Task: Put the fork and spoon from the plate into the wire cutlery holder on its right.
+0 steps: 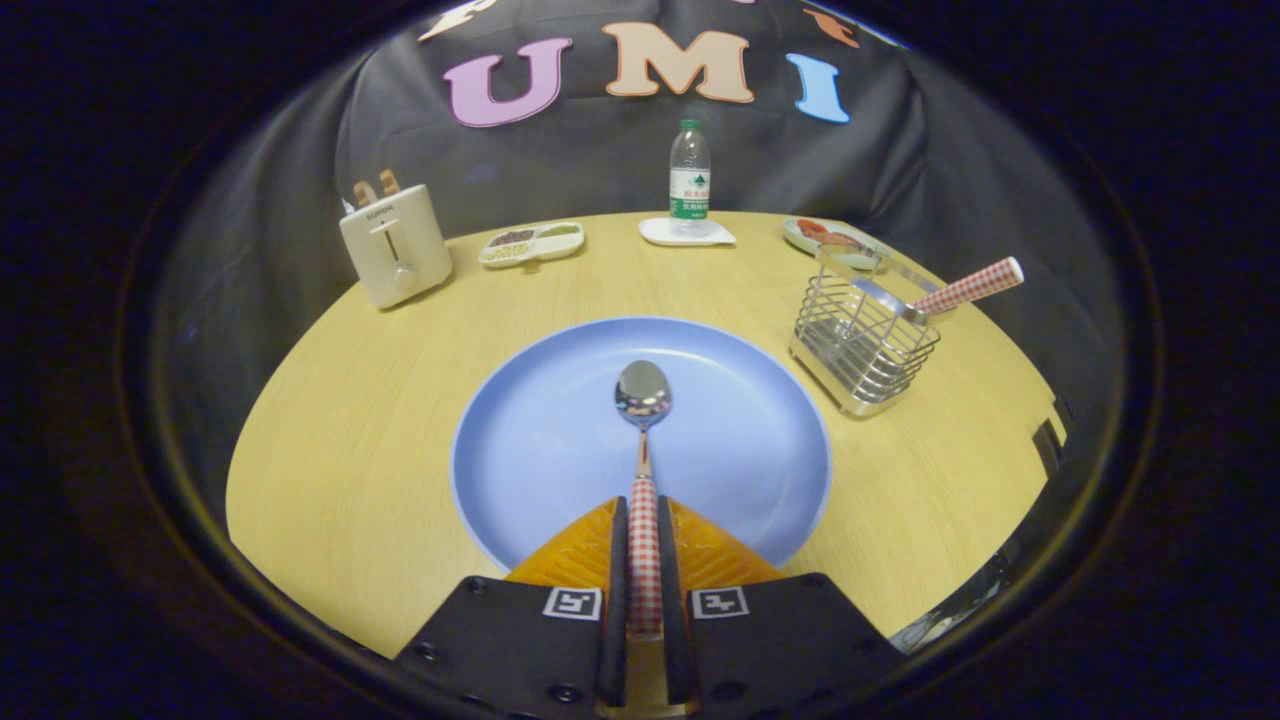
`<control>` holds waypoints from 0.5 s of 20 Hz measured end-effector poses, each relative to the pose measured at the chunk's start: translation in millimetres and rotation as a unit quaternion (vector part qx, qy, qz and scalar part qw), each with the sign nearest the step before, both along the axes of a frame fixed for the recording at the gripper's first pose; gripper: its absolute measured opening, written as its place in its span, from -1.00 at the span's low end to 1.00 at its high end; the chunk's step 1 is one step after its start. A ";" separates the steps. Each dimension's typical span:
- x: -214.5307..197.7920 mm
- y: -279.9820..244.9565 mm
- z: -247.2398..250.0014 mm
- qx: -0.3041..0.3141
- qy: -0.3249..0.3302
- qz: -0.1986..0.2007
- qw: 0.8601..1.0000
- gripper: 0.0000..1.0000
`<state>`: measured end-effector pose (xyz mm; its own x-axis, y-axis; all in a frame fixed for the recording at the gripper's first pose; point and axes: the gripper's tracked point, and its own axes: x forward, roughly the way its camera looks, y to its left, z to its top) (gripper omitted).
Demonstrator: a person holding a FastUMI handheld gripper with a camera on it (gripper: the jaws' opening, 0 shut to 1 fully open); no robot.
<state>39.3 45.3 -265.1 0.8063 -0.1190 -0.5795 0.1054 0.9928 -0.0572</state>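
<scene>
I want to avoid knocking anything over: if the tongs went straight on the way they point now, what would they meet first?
The tongs, shut on the spoon, point across the blue plate toward the water bottle on its white coaster. That looks like the first obstacle, though depth and height are unclear.

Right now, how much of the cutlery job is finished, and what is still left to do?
About half looks done. One checked handle already leans out of the wire cutlery holder, presumably the fork; its head is hidden. In hand: the claw is shut on the spoon, both fingers pressing its checked handle, its bowl over the blue plate. Left: carry the spoon right to the holder and drop it in.
</scene>
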 end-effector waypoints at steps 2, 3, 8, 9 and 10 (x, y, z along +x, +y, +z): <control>0.4 -1.0 1.1 0.000 0.002 0.005 1.000 -0.68; -0.3 -0.3 0.6 -0.002 0.003 0.008 1.000 -0.70; -2.8 6.8 1.9 0.002 0.016 0.038 0.999 -0.73; -2.9 8.4 2.9 0.007 0.018 0.043 0.999 -0.73; -2.8 10.0 3.5 0.013 0.020 0.047 0.999 -0.73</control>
<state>36.4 55.3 -261.7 0.7895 -0.0286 -0.6130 0.0096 0.9994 -0.0343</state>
